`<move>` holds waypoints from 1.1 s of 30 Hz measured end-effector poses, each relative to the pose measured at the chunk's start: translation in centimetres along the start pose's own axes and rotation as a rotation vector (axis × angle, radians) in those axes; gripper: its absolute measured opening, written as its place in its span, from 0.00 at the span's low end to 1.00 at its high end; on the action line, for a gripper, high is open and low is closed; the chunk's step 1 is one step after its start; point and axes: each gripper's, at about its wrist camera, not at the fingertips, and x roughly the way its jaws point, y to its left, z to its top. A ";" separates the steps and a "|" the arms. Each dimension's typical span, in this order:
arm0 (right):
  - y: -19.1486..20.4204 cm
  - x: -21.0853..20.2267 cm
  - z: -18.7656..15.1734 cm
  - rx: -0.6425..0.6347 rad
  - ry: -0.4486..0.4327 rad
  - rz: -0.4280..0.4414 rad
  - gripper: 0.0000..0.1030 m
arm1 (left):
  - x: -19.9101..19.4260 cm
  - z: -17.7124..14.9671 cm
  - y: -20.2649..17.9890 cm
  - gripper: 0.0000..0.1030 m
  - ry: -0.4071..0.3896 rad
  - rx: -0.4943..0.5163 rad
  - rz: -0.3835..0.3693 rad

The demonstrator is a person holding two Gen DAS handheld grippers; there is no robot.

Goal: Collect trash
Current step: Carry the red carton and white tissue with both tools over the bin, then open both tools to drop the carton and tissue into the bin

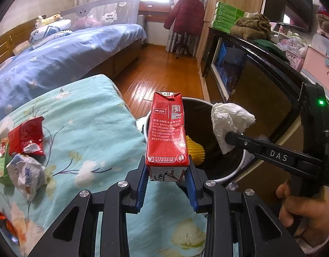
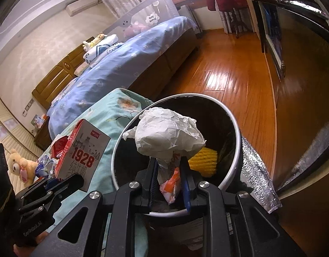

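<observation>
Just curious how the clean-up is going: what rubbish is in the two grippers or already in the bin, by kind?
Red milk carton, in the left gripper: 1
Crumpled white wrapper, in the right gripper: 1
Yellow foam net, in the bin: 1
Total: 3

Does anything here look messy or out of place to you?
Yes: crumpled wrappers lie scattered on the teal floral bedding, an odd spot for rubbish. The red milk carton in the left gripper has a dented side. The right gripper holds a crumpled white wrapper over the bin.
</observation>
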 end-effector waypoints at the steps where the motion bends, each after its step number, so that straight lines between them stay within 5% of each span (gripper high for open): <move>1: -0.1 0.1 0.1 0.004 0.003 0.001 0.20 | 0.2 0.1 -0.1 0.30 0.002 0.002 -0.001; 24: -1.4 1.6 1.7 0.035 0.033 -0.034 0.26 | 3.4 1.8 -1.5 0.31 0.034 0.022 -0.008; 33: -0.7 0.8 1.6 0.034 0.006 -0.025 0.63 | 1.4 0.7 -0.7 0.47 0.000 -0.017 0.005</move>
